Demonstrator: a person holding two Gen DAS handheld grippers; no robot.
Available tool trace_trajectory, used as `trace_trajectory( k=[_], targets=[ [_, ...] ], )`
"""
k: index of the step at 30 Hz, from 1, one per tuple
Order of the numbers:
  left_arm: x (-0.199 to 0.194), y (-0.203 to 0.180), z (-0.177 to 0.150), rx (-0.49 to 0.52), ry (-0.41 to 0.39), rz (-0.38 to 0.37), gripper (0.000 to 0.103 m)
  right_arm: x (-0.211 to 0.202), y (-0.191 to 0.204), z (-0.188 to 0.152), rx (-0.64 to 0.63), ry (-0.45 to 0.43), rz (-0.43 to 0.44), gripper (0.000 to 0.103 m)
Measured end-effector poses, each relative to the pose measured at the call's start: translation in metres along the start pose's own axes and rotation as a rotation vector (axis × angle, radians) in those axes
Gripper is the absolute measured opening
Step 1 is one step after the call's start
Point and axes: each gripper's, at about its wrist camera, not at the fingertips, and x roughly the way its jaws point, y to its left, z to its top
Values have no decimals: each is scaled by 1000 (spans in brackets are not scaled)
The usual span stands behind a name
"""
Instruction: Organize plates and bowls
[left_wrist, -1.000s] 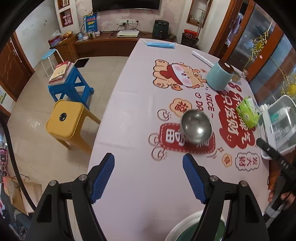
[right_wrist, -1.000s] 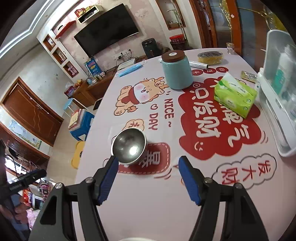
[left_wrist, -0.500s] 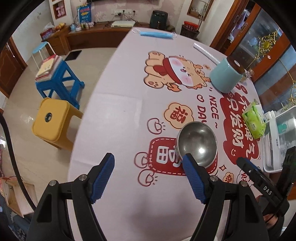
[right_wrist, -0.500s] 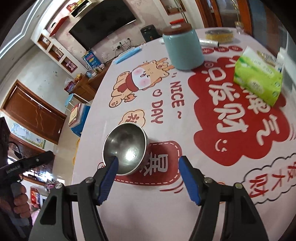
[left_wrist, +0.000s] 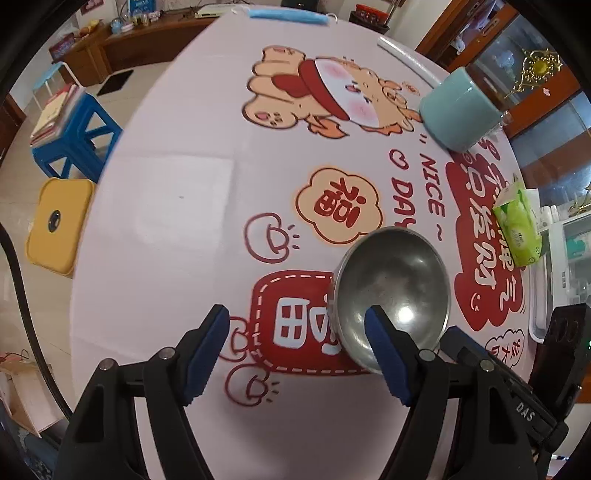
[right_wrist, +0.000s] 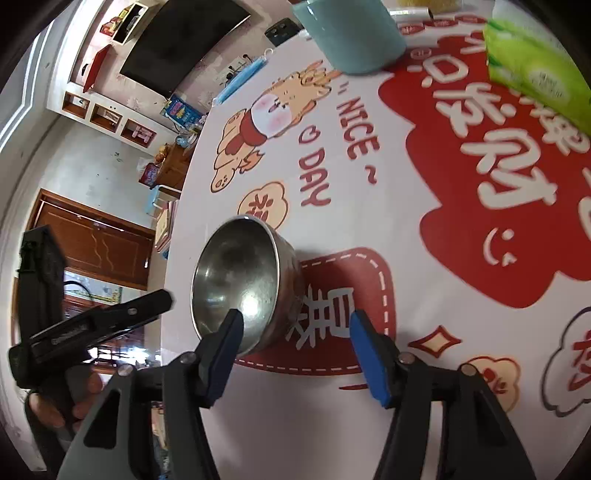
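A steel bowl (left_wrist: 395, 291) stands upright on the printed tablecloth (left_wrist: 177, 229); it also shows in the right wrist view (right_wrist: 240, 280). My left gripper (left_wrist: 299, 358) is open, with its right blue pad over the bowl's near rim and its left pad over the cloth. My right gripper (right_wrist: 299, 354) is open, with its left pad at the bowl's near rim and the right pad beside the bowl's wall. Each gripper's body shows at the edge of the other's view.
A teal canister (left_wrist: 458, 110) and a green tissue pack (left_wrist: 517, 225) stand farther back on the table. A clear plastic box (left_wrist: 569, 273) is at the right edge. A yellow stool (left_wrist: 55, 225) and a blue stool (left_wrist: 74, 140) stand on the floor to the left.
Both grippers have moved in toward the steel bowl, which now sits at their pads. The bowl has not moved on the cloth. Both grippers stay open.
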Motion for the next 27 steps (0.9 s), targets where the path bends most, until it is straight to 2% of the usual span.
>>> trace_trajectory(
  k=[7, 10, 13, 17, 24, 27],
  targets=[
    [32, -1, 3, -21, 50, -27, 62, 15, -2, 0, 13, 17, 55, 38],
    [41, -1, 3, -27, 64, -34, 48, 17, -1, 0, 17, 15, 75, 34],
    [47, -1, 2, -36, 72, -58, 43, 17, -1, 1, 13, 12, 80, 31],
    [50, -3, 1, -27, 55, -79, 36, 17, 0, 0, 10, 3, 93, 27],
    [50, -6, -5, -34, 40, -143, 14, 17, 3, -2, 4, -1, 100, 19],
    [50, -8, -9, -33, 44, -159, 11, 17, 1, -3, 9, -4, 93, 16]
  ],
)
